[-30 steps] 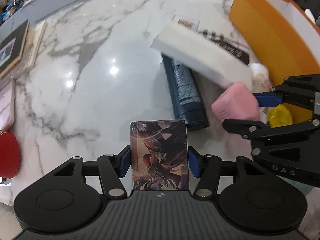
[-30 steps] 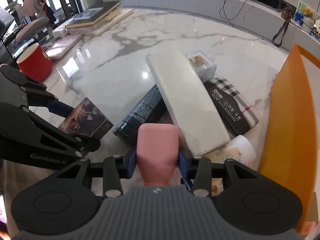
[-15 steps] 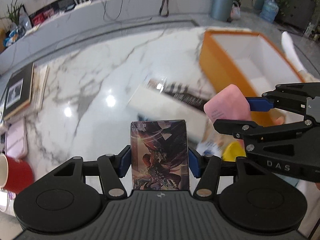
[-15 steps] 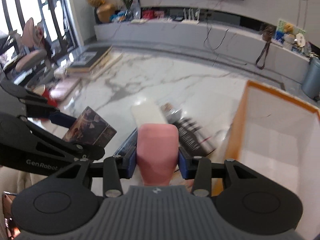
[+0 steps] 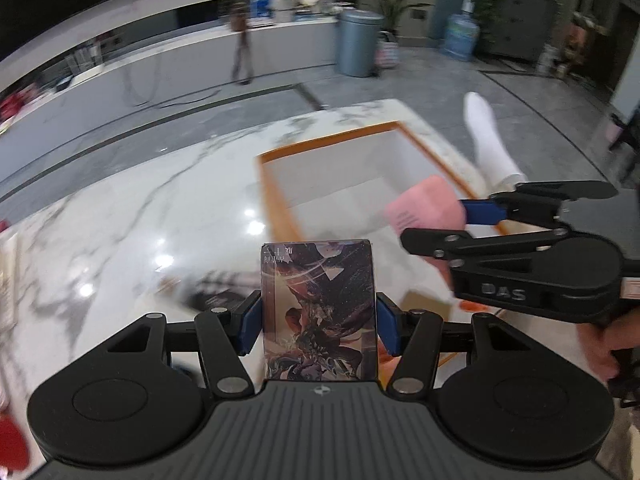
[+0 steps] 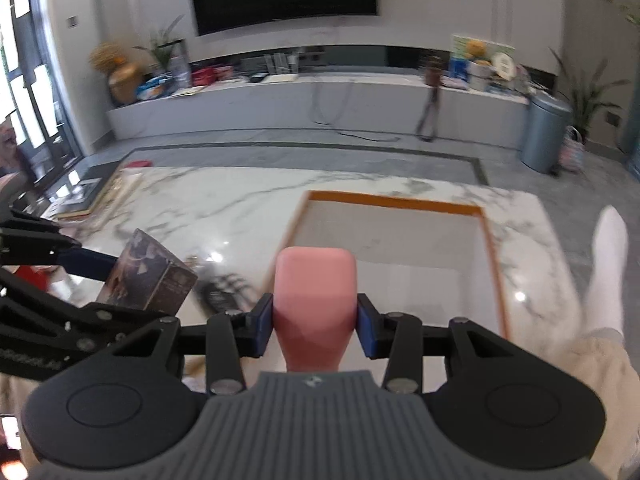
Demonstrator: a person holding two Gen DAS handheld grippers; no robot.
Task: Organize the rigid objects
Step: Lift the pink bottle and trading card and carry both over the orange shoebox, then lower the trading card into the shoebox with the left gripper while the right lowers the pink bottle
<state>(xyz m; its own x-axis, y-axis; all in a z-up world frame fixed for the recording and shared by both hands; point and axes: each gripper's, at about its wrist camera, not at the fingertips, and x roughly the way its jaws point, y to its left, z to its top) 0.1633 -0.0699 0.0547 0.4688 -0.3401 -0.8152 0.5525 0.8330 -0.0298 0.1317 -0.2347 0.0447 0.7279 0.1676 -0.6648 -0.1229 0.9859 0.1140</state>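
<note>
The dark illustrated box (image 5: 318,308) is clamped upright between the blue pads of the left gripper (image 5: 318,322), held above the marble surface (image 5: 160,216). Beside it, the right gripper (image 6: 315,322) grasps the pink block (image 6: 315,304). Both hang near the orange-rimmed box (image 6: 394,202) at the surface's far right corner.

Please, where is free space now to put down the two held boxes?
The orange-rimmed box shows a bare white floor. Bare marble table lies left of it. It is crowded near the checked item beside the box's left wall.
</note>
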